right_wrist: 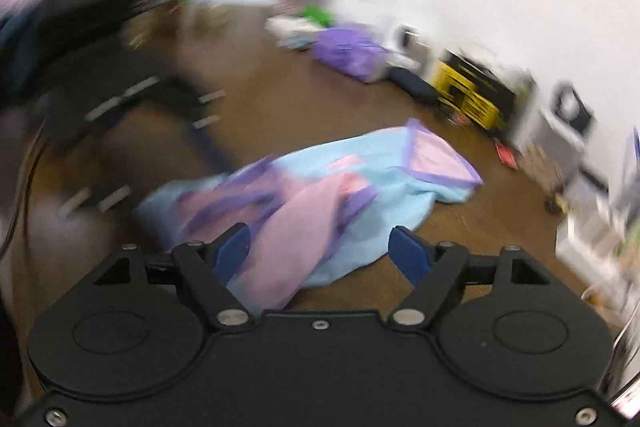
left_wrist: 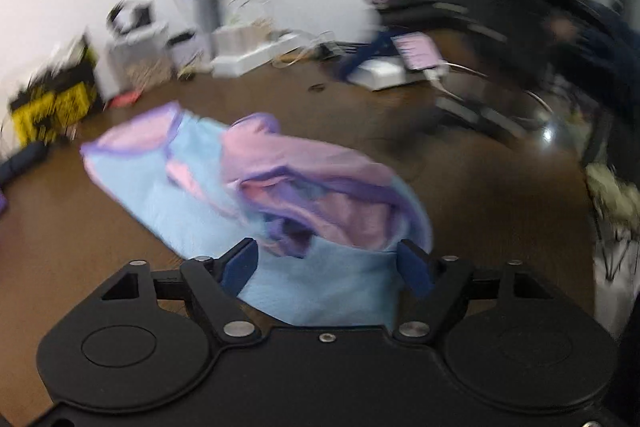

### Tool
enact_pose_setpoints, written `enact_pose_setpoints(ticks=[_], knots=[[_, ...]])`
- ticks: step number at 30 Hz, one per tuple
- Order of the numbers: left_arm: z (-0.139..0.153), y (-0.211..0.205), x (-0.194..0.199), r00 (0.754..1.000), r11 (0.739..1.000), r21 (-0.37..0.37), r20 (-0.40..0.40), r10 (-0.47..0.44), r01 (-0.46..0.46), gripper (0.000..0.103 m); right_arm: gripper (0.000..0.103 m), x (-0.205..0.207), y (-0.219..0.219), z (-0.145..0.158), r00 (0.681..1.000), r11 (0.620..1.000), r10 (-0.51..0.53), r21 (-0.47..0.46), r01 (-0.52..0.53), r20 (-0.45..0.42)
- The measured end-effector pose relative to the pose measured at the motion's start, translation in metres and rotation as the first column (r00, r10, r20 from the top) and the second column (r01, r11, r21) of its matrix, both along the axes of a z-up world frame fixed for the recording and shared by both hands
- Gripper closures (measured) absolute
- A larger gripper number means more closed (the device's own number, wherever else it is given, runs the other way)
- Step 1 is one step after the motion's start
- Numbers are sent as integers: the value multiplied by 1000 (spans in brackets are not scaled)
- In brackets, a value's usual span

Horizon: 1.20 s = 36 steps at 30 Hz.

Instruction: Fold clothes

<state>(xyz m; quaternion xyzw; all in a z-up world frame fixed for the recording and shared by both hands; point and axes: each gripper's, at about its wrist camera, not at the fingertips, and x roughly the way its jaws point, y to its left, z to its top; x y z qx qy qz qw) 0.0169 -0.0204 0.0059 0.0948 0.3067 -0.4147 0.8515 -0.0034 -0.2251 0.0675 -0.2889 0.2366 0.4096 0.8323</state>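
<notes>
A brown wooden counter (left_wrist: 460,195) runs back to a white wall lined with blurred clutter, and on it lies the garment (left_wrist: 256,187), a light blue piece with pink panels and purple trim, crumpled in a loose heap rather than spread flat. One pink corner with a purple border lies flat at the far end, while the near part is bunched and twisted over itself. The left gripper (left_wrist: 328,261) hovers just above the near blue edge, its blue fingers (left_wrist: 240,263) spread wide and holding nothing. The right gripper (right_wrist: 320,251) does the same from the opposite side, fingers (right_wrist: 408,253) apart over the pink fold, also empty. Both views are smeared, so fine creases are hard to read. The sensible step seems to be pinching two opposite edges of the heap and drawing them apart to flatten the cloth before any fold. A yellow crate (right_wrist: 468,95) sits by the wall, well apart.
</notes>
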Motion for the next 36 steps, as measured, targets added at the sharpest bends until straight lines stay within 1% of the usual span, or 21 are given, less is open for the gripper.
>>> enact_pose_setpoints(ticks=[2, 3, 4, 7, 8, 9, 12, 13, 14, 17, 18, 21, 23, 24, 25, 26, 29, 30, 31, 34, 36], knots=[[3, 9, 2, 999, 998, -55, -38, 32, -34, 34, 24, -15, 11, -7, 995, 994, 96, -58, -96, 5], [4, 13, 0, 999, 997, -64, -36, 36, -38, 34, 29, -20, 15, -11, 991, 988, 132, -81, -131, 1], [7, 16, -3, 999, 997, -73, -17, 37, -38, 33, 49, -17, 19, -16, 991, 987, 135, -90, -136, -16], [16, 24, -16, 998, 998, -50, 47, 45, -43, 32, 95, -3, 27, -23, 990, 986, 128, -103, -133, -58], [20, 26, -20, 996, 998, -40, 78, 47, -44, 32, 98, 1, 29, -23, 990, 986, 127, -101, -133, -66], [21, 27, -23, 994, 999, -30, 102, 42, -39, 27, 98, 3, 29, -18, 989, 986, 134, -88, -140, -65], [32, 24, -57, 963, 999, 33, 265, -45, 38, 11, 98, 17, 31, 2, 989, 989, 145, -6, -145, -40], [33, 19, -67, 942, 994, 74, 320, -95, 76, 10, 98, 24, 31, 9, 989, 989, 144, 25, -143, -28], [31, 13, -70, 936, 991, 107, 334, -112, 80, 10, 98, 33, 33, 17, 991, 990, 132, 54, -132, -14], [21, 0, -54, 953, 989, 145, 296, -68, 26, 11, 98, 62, 41, 27, 995, 990, 97, 105, -94, -17], [19, -1, -43, 963, 991, 131, 266, -33, -2, 13, 98, 71, 45, 28, 996, 990, 83, 114, -80, -21], [16, 3, -2, 985, 992, 38, 124, 116, -122, 35, 97, 101, 60, 16, 999, 996, 13, 88, -9, -40], [13, 11, 21, 986, 985, -44, -3, 169, -169, 46, 85, 121, 70, -1, 994, 997, -57, 43, 61, -90], [12, 15, 29, 980, 979, -67, -51, 191, -194, 54, 77, 130, 74, -11, 990, 995, -93, 23, 96, -110], [10, 16, 34, 973, 973, -59, -77, 217, -222, 61, 77, 134, 75, -18, 985, 991, -127, 22, 130, -115], [8, 17, 39, 964, 967, -49, -102, 244, -250, 63, 76, 135, 72, -20, 983, 987, -149, 40, 154, -109], [3, 22, 47, 938, 947, -33, -147, 313, -321, 67, 60, 128, 54, -11, 972, 966, -227, 109, 233, -63], [3, 24, 49, 933, 942, -42, -164, 321, -332, 67, 42, 121, 47, -8, 970, 962, -242, 125, 245, -36], [4, 28, 53, 921, 936, -60, -206, 330, -348, 67, 34, 112, 40, -6, 970, 960, -242, 142, 241, -9], [4, 32, 54, 915, 931, -83, -236, 328, -356, 67, 34, 69, 31, -10, 998, 986, -70, 154, 70, -4], [5, 35, 54, 911, 928, -84, -242, 335, -364, 66, 35, 58, 41, -22, 1000, 996, -10, 88, 12, -16]])
